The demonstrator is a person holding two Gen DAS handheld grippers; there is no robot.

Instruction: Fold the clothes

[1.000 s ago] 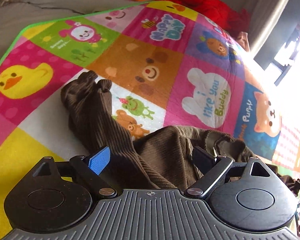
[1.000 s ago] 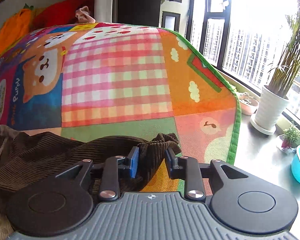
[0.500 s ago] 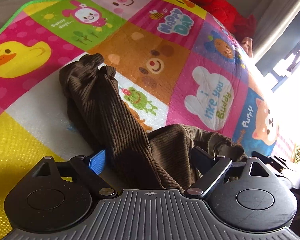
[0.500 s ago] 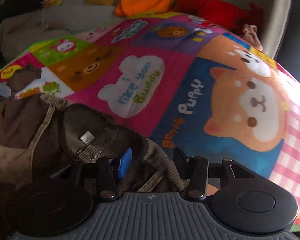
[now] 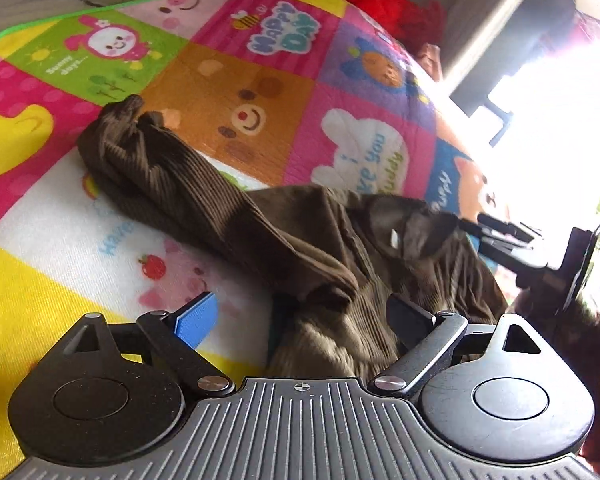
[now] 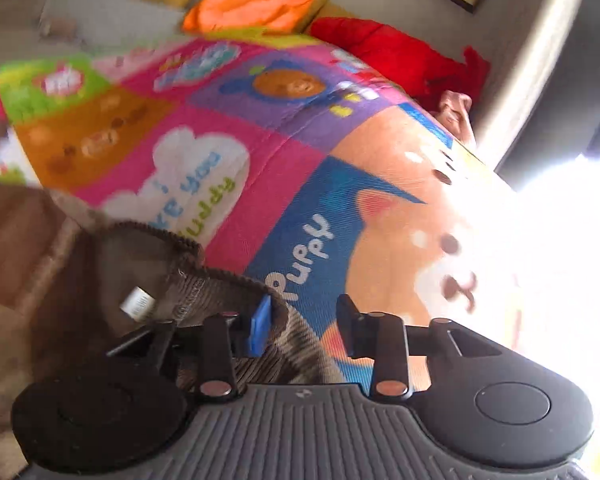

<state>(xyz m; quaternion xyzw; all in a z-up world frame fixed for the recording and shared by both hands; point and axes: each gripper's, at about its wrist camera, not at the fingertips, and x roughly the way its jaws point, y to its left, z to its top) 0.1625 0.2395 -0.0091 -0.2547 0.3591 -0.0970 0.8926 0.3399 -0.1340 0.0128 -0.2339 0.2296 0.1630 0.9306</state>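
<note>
1. Trousers (image 5: 284,240) – brown corduroy, lain bunched on the play mat (image 5: 236,92); fold step in hand.
2. Right claw (image 6: 302,326) – jaws just opened, waistband released.
3. Left claw (image 5: 300,316) – spread wide, nothing clamped; regrasp needed next.

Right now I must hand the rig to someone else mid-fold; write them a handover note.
Left tongs: open, straddling the bunched brown corduroy trousers, not pinching.
Right tongs: open, jaws just been opening; the trousers' waistband lies against the blue pad, not clamped.
Trousers lie crumpled on the colourful cartoon play mat, legs trailing toward the far left.
Done: waistband carried across.
Left: smooth and fold the legs.
</note>
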